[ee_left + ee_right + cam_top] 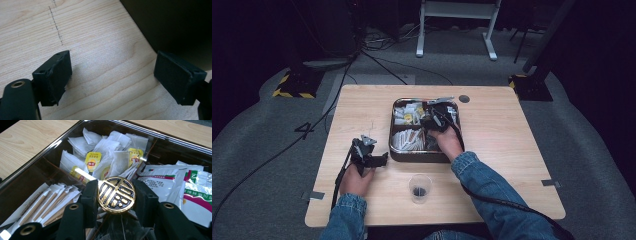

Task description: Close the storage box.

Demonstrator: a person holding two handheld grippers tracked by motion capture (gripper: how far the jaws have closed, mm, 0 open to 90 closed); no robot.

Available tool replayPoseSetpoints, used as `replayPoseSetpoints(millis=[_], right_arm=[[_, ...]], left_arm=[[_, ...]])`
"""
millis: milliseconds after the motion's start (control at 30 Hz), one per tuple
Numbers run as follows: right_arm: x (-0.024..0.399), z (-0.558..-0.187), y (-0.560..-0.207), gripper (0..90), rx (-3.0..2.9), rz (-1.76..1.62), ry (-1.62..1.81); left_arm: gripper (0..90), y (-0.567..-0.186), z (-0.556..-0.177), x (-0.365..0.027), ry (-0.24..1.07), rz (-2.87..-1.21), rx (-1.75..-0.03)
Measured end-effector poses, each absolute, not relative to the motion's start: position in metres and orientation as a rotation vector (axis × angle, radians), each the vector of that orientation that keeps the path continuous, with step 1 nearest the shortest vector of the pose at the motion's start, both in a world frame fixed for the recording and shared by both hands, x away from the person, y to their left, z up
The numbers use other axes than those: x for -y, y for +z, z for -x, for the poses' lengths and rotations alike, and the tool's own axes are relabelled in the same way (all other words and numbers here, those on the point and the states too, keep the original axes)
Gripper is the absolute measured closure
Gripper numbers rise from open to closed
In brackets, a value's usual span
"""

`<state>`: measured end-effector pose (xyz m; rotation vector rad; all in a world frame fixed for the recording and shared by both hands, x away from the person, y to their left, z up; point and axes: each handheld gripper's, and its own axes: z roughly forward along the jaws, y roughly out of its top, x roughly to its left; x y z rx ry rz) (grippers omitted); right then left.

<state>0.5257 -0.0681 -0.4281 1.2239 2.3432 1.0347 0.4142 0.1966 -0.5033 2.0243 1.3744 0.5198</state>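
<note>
A dark tray (392, 135) stands at the table's middle, divided into compartments. Tea bags with yellow tags (93, 163) fill the far one, paper-wrapped sticks (47, 201) the near left, white sachets (172, 182) the right. My right gripper (432, 118) is over the tray, its jaws shut on a round gold-and-black knob (116, 195) at the tray's centre. Glare streaks suggest a clear lid under the knob. My left gripper (384, 158) rests on the table left of the tray. Its black pads (53, 75) stand wide apart over bare wood, holding nothing.
A clear plastic cup (419, 188) with something dark at its bottom stands near the table's front edge, between the person's two forearms. The tray's dark side wall (175, 25) is just beyond the left gripper's right pad. Cables and stand feet lie on the floor behind the table.
</note>
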Motion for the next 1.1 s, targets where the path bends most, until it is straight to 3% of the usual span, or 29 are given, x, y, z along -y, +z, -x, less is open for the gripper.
replayPoseSetpoints(millis=[1100], right_arm=[[0.0669,-0.5270,-0.4333,58.1,-2.356,-1.231,1.024]], left_arm=[[15.3,-0.5033,-0.4142,-0.1966,0.519,-2.024,-1.374]])
